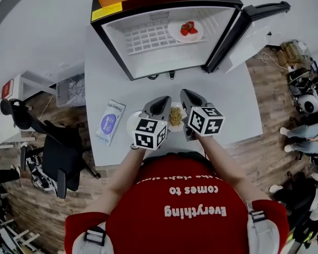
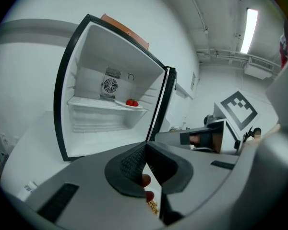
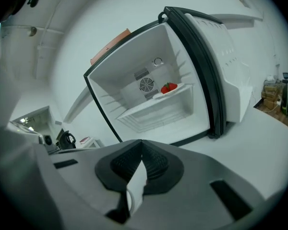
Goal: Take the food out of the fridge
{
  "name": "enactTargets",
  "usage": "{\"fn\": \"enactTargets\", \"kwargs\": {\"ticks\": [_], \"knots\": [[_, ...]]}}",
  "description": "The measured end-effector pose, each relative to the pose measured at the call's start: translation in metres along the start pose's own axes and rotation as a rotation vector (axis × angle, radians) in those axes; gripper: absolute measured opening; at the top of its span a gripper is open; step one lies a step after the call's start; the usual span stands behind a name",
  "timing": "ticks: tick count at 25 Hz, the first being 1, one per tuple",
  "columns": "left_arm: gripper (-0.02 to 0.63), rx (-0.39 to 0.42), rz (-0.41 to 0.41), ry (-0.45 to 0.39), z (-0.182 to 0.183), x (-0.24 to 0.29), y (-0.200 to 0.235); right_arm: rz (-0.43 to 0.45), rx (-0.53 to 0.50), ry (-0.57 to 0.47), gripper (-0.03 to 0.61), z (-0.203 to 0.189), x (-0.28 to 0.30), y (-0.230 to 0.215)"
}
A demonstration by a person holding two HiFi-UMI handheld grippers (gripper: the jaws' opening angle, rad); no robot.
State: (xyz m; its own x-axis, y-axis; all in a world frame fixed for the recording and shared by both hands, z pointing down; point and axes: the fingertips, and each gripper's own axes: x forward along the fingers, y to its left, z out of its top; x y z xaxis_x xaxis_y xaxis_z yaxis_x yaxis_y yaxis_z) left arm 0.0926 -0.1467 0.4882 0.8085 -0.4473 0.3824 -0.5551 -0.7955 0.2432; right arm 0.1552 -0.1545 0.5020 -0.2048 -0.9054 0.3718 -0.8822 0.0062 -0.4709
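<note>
Above the smooth white table [image 1: 233, 105], our left gripper [image 2: 145, 150] and right gripper [image 3: 140, 150] clamped ribbed dark pads [image 3: 156, 163] shut on the round white plate [image 1: 132, 124] of yellowish crumbly food [image 1: 175, 115].

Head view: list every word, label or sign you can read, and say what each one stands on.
"Everything comes to": on the red shirt, upside down in this view; the further line is unreadable.
Yellow label on the fridge: too small to read.
Packet on the table: print blurred.
Square markers: patterns only, no words.
</note>
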Motion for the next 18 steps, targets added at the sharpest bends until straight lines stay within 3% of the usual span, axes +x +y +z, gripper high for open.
{"fn": "enactTargets", "kwargs": {"ticks": [9, 13, 15, 18], "knots": [[-0.002, -0.027, 0.006, -0.001, 0.007, 0.015, 0.013, 0.027, 0.072, -0.058, 0.014, 0.070, 0.050, -0.018], [-0.002, -0.046, 0.015, 0.007, 0.003, 0.018, 0.021, -0.015, 0.119, -0.067, 0.015, 0.103, 0.070, -0.037], [-0.002, -0.053, 0.022, 0.012, 0.001, 0.020, 0.026, -0.034, 0.178, -0.079, 0.021, 0.117, 0.077, -0.049], [-0.002, -0.067, 0.028, 0.019, -0.003, 0.022, 0.031, -0.030, 0.343, -0.105, 0.095, 0.133, 0.086, -0.066]]}}
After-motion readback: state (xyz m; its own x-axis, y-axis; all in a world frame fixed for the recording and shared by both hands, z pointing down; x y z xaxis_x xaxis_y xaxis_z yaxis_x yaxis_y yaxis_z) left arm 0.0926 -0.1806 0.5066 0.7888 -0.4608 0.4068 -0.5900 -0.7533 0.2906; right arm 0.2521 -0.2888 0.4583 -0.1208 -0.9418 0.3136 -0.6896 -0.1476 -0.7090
